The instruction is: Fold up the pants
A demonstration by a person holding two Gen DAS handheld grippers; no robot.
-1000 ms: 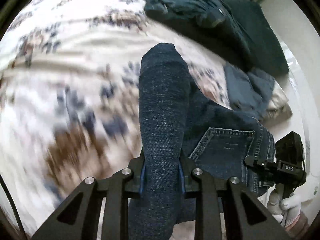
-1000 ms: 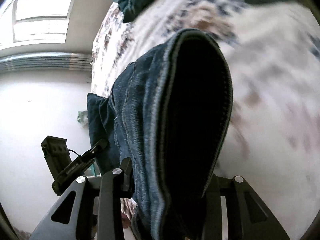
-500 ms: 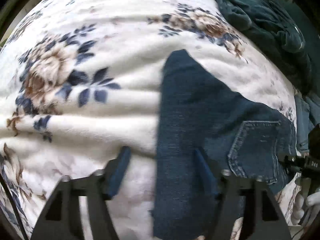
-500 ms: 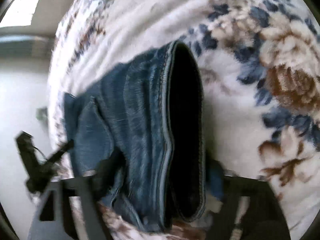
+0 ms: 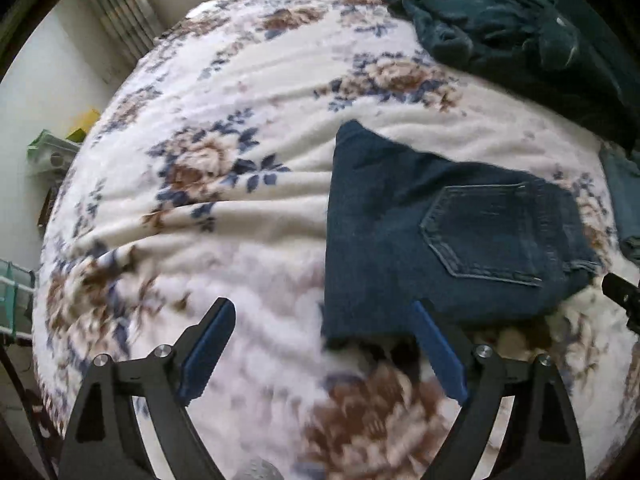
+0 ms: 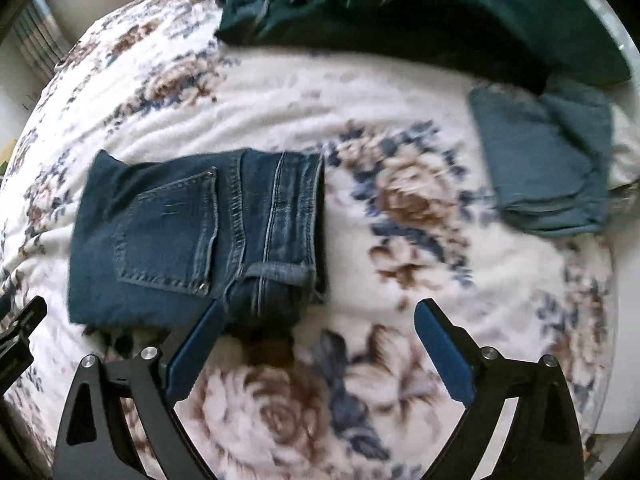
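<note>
The left tool [image 5: 322,350] stands wide apart, its blue-padded fingers [image 5: 208,348] spread over the floral blanket [image 5: 240,240] with nothing between them; its right-hand pad sits just at the near edge of the folded jeans [image 5: 432,232], and whether it touches the denim cannot be told. The right tool [image 6: 316,354] is likewise spread wide and holds nothing; its left-hand pad lies just beside the near edge of the jeans [image 6: 192,232], and contact there cannot be told either. The jeans lie folded into a compact dark-blue rectangle on the bed, a back pocket [image 6: 168,232] facing up and a leg hem [image 6: 280,268] lying across the top of the fold on the side nearer the right tool. In the left wrist view the pocket [image 5: 488,232] shows on the right part of the bundle. A heap of dark teal clothing [image 6: 400,12] lies at the far side of the bed, well apart from the jeans. A folded grey-blue garment [image 6: 548,168] rests to the right, also apart from them. At the left edge of the left wrist view stand green and yellow containers [image 5: 60,144] beside the bed. No readable writing or label shows on the jeans or tools; much of the near blanket is blurred.
</note>
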